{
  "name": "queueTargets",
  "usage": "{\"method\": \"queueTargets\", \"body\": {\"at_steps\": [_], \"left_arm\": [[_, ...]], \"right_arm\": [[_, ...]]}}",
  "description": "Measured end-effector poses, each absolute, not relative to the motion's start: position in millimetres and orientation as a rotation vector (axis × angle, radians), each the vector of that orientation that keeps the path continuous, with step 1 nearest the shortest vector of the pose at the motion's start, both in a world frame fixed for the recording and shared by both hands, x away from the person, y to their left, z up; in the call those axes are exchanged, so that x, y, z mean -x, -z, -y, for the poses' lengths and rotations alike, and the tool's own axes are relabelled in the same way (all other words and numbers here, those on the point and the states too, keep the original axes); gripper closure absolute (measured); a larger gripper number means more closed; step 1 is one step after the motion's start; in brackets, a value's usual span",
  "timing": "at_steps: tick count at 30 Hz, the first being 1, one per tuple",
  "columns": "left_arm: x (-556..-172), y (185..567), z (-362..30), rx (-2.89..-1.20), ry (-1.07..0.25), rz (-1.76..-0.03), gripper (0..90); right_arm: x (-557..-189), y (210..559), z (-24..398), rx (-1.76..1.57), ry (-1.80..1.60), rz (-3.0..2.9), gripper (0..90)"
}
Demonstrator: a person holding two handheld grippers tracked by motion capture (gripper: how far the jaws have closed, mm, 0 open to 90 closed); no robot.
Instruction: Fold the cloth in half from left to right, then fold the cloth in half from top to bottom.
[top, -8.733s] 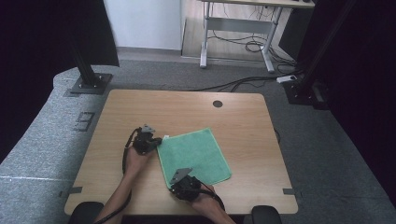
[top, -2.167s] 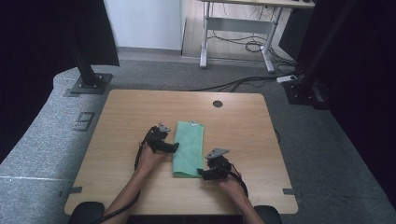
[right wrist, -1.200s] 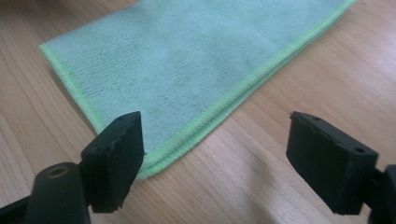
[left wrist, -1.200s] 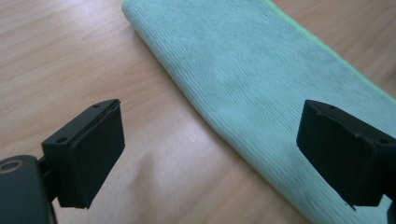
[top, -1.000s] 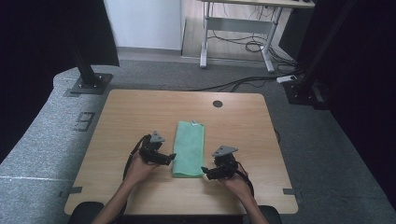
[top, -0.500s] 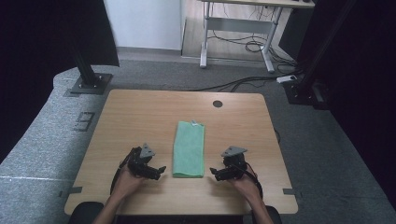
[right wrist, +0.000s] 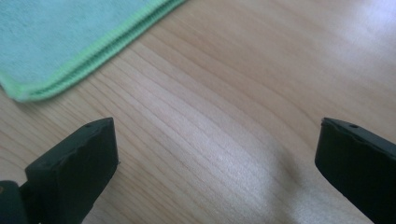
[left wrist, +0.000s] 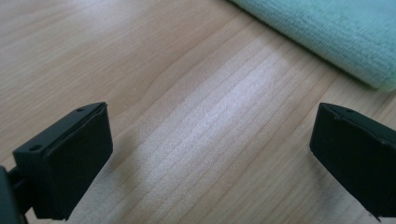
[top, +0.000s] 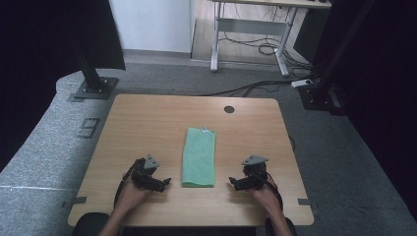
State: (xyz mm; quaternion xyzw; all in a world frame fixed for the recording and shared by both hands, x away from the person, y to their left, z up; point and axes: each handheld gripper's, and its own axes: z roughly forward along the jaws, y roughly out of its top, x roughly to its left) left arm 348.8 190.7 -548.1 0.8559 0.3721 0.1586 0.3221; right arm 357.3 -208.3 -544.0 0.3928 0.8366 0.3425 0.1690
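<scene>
On wooden table [top: 147,123], folded green cloth [top: 199,156]

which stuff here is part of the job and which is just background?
Part of the job:
- folded green cloth, lying flat mid-table
- left gripper, open, apart from the cloth
- right gripper, open, apart from the cloth

Just there:
- wooden table
- desk frame and floor cables behind

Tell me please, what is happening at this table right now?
A person sits at a wooden table with a two-jaw gripper in each hand. A green cloth, folded into a narrow strip, lies flat in the middle. The left gripper and the right gripper rest on either side of it, apart from it. Both have just been opening their jaws, with nothing between them. The folding looks done.
</scene>
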Motion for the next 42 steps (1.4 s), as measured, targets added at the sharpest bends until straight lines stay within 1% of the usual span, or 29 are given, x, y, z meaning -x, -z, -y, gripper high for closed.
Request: {"method": "queueTargets", "body": {"at_steps": [6, 9, 30, 34, 36, 39, 42], "left_arm": [[-350, 549, -189, -2.249, -0.424, -0.979, 0.0], [-351, 549, -190, -2.239, -0.387, -1.003, 0.0], [-352, 549, -190, -2.237, -0.376, -1.019, 0.0], [-355, 548, -186, -2.237, -0.383, -1.046, 0.0], [-358, 546, -181, -2.238, -0.419, -1.047, 0.5], [-360, 537, -170, -2.223, -0.472, -1.005, 0.5], [-362, 529, -161, -2.187, -0.47, -0.966, 0.5]], "right_arm": [[-360, 553, 210, -1.139, -0.977, -2.393, 0.0], [-360, 556, 210, -1.142, -0.995, -2.37, 0.0], [-361, 557, 208, -1.171, -0.99, -2.343, 0.0], [-361, 557, 207, -1.177, -0.992, -2.341, 0.0], [-361, 556, 206, -1.185, -0.987, -2.333, 0.0], [-362, 554, 201, -1.192, -0.977, -2.34, 1.6], [-361, 550, 194, -1.165, -0.991, -2.342, 1.6]]}}
